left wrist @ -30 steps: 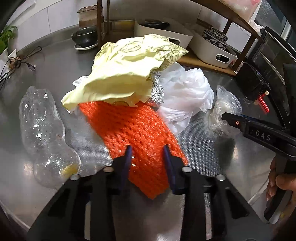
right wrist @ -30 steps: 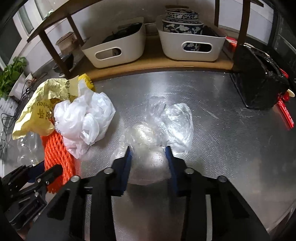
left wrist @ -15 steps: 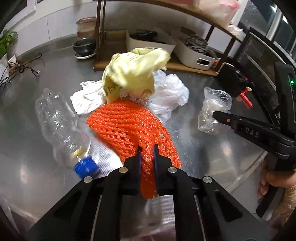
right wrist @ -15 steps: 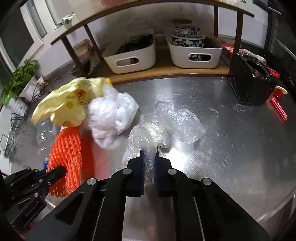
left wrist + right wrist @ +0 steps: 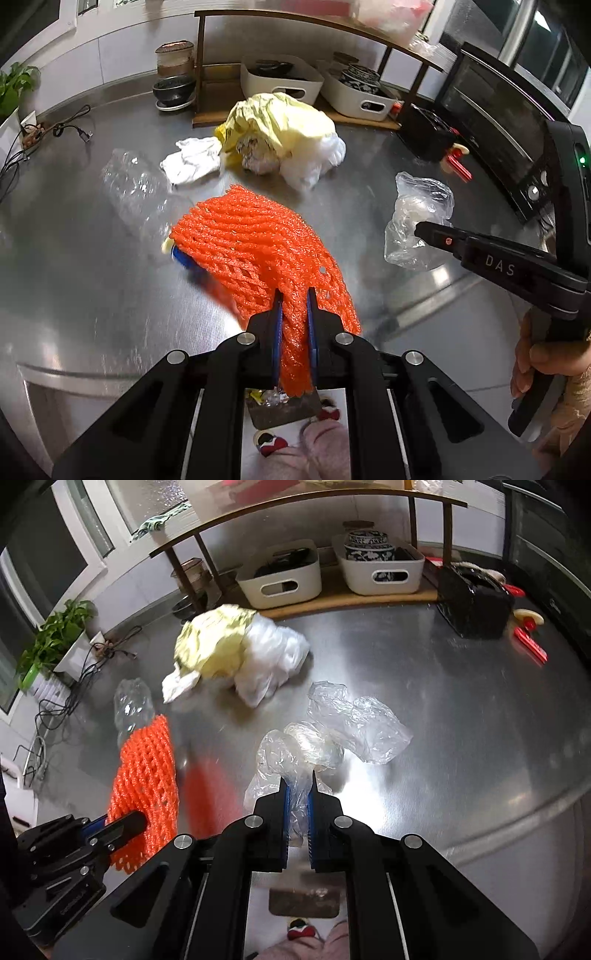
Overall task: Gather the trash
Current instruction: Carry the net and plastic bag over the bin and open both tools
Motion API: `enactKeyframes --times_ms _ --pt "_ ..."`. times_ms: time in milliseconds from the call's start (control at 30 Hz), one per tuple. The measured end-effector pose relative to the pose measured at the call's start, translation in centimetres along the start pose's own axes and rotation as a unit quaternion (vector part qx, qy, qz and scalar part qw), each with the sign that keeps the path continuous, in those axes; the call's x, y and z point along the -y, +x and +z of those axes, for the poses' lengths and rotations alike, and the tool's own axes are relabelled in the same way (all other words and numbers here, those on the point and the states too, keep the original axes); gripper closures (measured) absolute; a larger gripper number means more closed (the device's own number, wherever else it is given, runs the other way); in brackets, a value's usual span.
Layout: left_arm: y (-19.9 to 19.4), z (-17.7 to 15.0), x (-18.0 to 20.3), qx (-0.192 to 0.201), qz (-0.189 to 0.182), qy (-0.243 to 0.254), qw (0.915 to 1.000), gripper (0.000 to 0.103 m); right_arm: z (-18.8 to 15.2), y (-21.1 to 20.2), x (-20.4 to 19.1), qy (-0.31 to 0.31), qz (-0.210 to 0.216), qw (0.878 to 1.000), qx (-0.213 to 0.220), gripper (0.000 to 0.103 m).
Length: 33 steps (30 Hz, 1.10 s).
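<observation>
Orange foam fruit netting (image 5: 258, 251) is pinched between the closed jaws of the left gripper (image 5: 293, 295), its far end trailing over the steel counter (image 5: 74, 280) near the front edge. The right gripper (image 5: 298, 779) is clamped on a crumpled clear plastic bag (image 5: 291, 760), also by the front edge. Judging from this, two pieces are in hand and none yet binned.

Left on the counter, from left to right: a crushed clear plastic bottle (image 5: 136, 192) with a blue cap (image 5: 181, 256) partly under the netting, a white crumpled tissue (image 5: 192, 160), a yellow plastic bag (image 5: 277, 122) piled over a foil-like wad (image 5: 256, 158) and a white plastic bag (image 5: 317, 158) toward the back edge, and a second clear bag (image 5: 362, 720) in the middle right.

Below the front edge, between the gripper arms, a bin (image 5: 284, 406) seems to hold some scraps; its contents are too small to tell. On the wooden shelf (image 5: 351, 598) at the back edge, the left white basket (image 5: 284, 574) holds dark items, and the right white basket (image 5: 380, 568) holds blue-patterned bowls (image 5: 365, 542).
</observation>
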<state>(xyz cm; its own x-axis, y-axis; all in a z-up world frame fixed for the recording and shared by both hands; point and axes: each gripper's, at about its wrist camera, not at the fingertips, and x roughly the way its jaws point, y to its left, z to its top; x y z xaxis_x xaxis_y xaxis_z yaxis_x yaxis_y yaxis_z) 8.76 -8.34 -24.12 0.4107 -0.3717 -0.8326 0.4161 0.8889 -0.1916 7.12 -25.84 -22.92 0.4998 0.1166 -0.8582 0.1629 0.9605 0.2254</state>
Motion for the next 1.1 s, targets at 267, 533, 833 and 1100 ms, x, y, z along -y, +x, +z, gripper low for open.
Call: enactKeyframes --times_ms 267,533,833,1100 --pt "-1.6 -3.3 0.1 -0.003 0.009 0.001 1.0000 0.093 -3.7 -0.7 -1.8 -0.025 -0.001 1.000 -0.017 0.094" --pt "-2.5 -8.6 1.2 -0.006 0.020 -0.027 0.9994 0.093 -8.4 -1.7 -1.6 -0.050 0.023 0.998 -0.038 0.094" --pt "-0.6 -14.7 1.3 -0.048 0.029 -0.045 0.9974 0.093 -14.9 0.9 -1.5 -0.058 0.034 0.993 -0.094 0.094" --pt "3.5 -18.3 1.0 -0.090 0.026 -0.049 0.9944 0.093 -17.9 5.2 -1.2 -0.049 0.025 0.989 -0.136 0.094"
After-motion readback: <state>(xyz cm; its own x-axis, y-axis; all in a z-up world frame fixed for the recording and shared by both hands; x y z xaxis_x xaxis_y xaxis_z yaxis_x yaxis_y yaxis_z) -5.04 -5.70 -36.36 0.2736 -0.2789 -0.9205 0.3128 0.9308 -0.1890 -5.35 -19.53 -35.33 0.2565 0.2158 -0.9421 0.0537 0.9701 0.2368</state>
